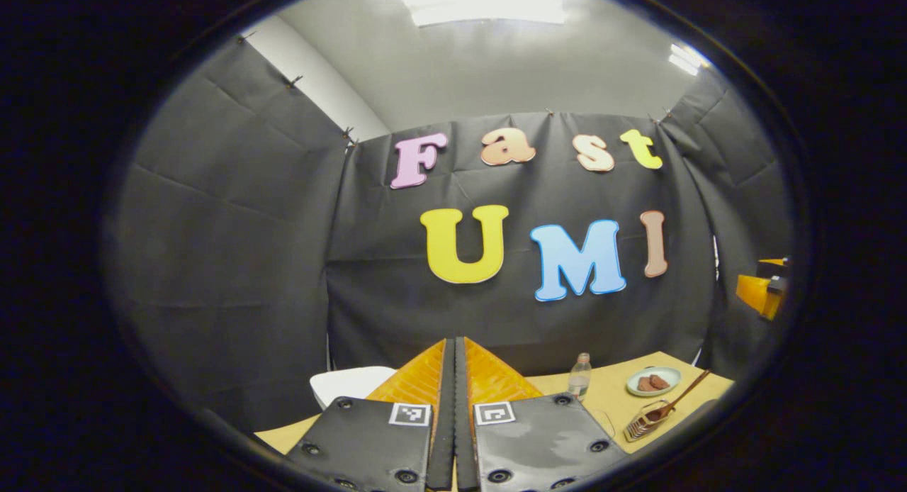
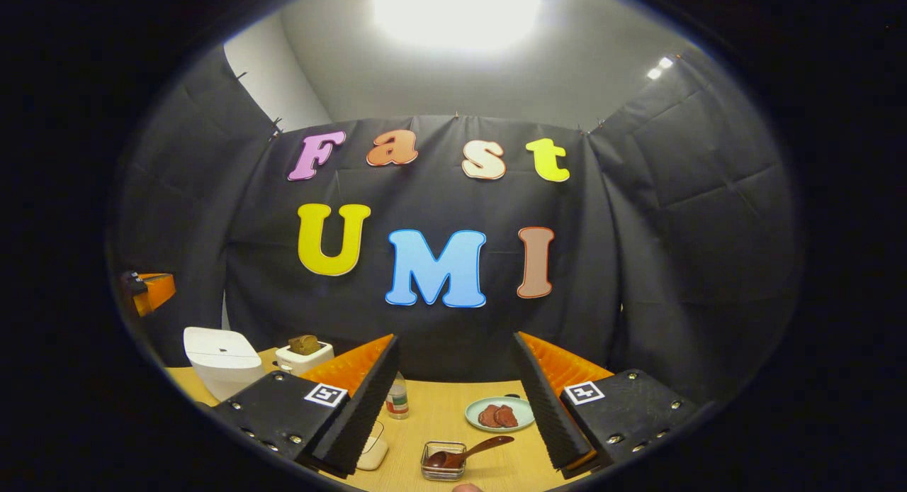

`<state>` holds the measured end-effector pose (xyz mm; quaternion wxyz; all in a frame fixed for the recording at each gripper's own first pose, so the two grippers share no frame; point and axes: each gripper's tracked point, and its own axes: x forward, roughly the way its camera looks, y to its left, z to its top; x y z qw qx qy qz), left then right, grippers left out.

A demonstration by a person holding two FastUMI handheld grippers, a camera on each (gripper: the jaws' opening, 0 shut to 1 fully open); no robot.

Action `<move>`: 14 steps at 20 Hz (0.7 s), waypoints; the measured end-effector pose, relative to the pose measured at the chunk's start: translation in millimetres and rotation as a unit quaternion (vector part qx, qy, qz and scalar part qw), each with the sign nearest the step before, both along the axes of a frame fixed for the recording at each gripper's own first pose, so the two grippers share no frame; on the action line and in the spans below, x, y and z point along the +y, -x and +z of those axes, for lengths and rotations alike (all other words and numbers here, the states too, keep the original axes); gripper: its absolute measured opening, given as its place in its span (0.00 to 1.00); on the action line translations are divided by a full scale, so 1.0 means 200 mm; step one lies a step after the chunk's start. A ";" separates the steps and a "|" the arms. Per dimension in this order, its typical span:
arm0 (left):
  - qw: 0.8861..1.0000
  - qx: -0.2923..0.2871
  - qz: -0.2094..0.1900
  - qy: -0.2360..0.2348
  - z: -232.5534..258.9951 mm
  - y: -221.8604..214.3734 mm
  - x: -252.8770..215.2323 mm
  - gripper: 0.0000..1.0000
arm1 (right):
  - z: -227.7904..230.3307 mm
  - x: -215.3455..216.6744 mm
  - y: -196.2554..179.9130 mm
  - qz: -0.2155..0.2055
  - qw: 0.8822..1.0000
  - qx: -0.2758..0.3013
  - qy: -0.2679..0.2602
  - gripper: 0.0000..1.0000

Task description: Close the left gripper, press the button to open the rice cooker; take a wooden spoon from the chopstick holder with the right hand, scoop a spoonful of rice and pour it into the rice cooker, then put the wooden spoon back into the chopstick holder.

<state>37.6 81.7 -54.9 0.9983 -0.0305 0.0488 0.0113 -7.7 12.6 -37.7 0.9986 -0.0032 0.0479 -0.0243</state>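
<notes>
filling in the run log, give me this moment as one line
left gripper: shut, empty | right gripper: open, above table | rice cooker: lid closed | wooden spoon: lying in chopstick holder, untouched

One white closed-lid rice cooker (image 2: pixel 222 359) stood left of right gripper. One white toaster (image 2: pixel 303 357) with one brown bread slice (image 2: pixel 305 344) beside it. One clear plastic bottle (image 2: pixel 397 398) ahead. One pale green round plate (image 2: pixel 522 410) held two brown meat slices (image 2: pixel 497 415). One wire mesh holder (image 2: pixel 441 461) carried one dark wooden spoon (image 2: pixel 468 452), just ahead between fingers.
</notes>
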 end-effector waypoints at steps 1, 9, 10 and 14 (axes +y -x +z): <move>1.000 0.007 0.000 0.005 -0.04 -0.04 0.03 0.08 | -0.01 -0.01 0.01 -0.006 1.000 0.003 0.002 0.96; 0.998 0.056 0.026 0.022 -0.32 -0.39 0.39 0.09 | -0.07 -0.16 0.13 -0.069 0.997 0.027 0.018 0.96; 0.997 0.063 0.030 0.022 -0.37 -0.43 0.43 0.09 | -0.07 -0.18 0.15 -0.078 0.996 0.030 0.017 0.96; 0.994 0.102 0.015 0.041 -0.57 -0.57 0.49 0.09 | -0.11 -0.25 0.22 -0.111 0.993 0.045 0.025 0.96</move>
